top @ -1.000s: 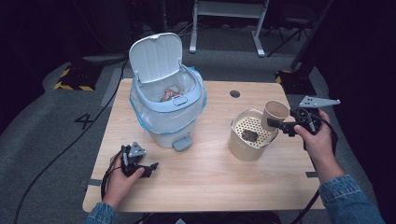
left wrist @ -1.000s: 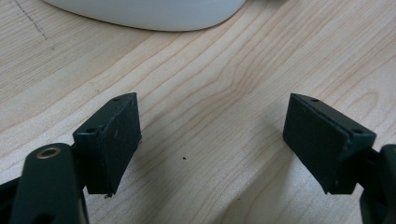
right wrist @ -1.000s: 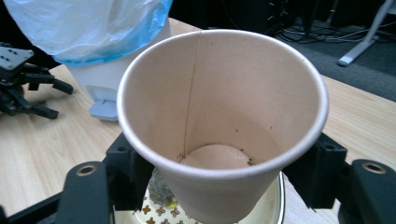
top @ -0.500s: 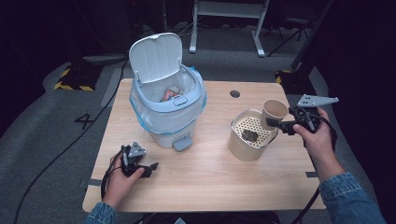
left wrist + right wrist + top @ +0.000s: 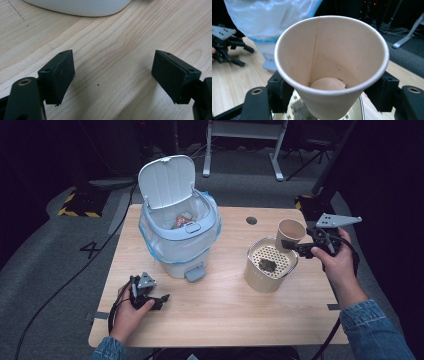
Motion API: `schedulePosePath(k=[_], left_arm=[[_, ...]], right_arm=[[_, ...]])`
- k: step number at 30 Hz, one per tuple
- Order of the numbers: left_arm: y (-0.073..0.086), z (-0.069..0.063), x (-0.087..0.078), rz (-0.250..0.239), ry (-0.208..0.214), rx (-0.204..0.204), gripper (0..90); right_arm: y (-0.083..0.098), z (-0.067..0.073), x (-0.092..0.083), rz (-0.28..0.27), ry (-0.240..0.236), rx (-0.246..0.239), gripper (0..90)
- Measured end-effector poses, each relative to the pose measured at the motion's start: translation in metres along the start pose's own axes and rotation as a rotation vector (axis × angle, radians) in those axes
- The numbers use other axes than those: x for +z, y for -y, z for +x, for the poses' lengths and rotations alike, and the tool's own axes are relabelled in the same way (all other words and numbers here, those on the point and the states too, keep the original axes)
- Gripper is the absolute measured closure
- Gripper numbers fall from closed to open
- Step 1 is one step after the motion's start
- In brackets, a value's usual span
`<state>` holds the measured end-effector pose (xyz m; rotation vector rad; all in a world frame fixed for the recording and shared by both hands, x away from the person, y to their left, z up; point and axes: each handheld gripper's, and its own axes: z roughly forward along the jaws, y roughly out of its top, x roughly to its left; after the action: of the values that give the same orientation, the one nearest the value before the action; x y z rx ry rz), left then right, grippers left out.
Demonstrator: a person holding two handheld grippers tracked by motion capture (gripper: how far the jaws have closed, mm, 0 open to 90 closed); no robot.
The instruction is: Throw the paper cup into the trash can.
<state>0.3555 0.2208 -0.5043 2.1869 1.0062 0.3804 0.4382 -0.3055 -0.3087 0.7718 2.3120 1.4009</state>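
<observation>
Still tipped, the paper cup (image 5: 331, 67) sat clamped in my right claw (image 5: 300, 244), mouth turned toward the lens, above the far rim of the strainer canister (image 5: 270, 265) where a dark clump of dregs (image 5: 267, 265) lay on the perforated insert. Seen through the right gripper view, the cup looked drained, only a few specks clinging near its base. Both black jaws pressed its sides near the bottom, and they had just been easing apart a touch with the cup between them, so I judged the hold light; a firmer, even squeeze low on the wall would have kept the thin paper from buckling or slipping on the way across. My reckoning was that the cup should next travel to the open pedal bin (image 5: 179, 237), lined with a bag, lid up, standing well apart on the desk (image 5: 225, 305), and go in mouth-down over the middle. My left claw (image 5: 162, 300) rested low on the desk just before the bin's base, jaws spread wide, gripping nothing.
</observation>
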Motion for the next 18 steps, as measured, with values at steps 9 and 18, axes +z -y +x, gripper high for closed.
schedulePosePath(k=[9,18], left_arm=[[0.000,0.000,0.000,0.001,0.001,-0.001,19.0],[0.000,0.000,0.000,0.001,0.001,-0.001,19.0]], right_arm=[[-0.034,0.010,0.017,-0.026,-0.028,-0.016,30.5],[-0.073,0.017,0.040,-0.048,-0.061,-0.046,30.2]])
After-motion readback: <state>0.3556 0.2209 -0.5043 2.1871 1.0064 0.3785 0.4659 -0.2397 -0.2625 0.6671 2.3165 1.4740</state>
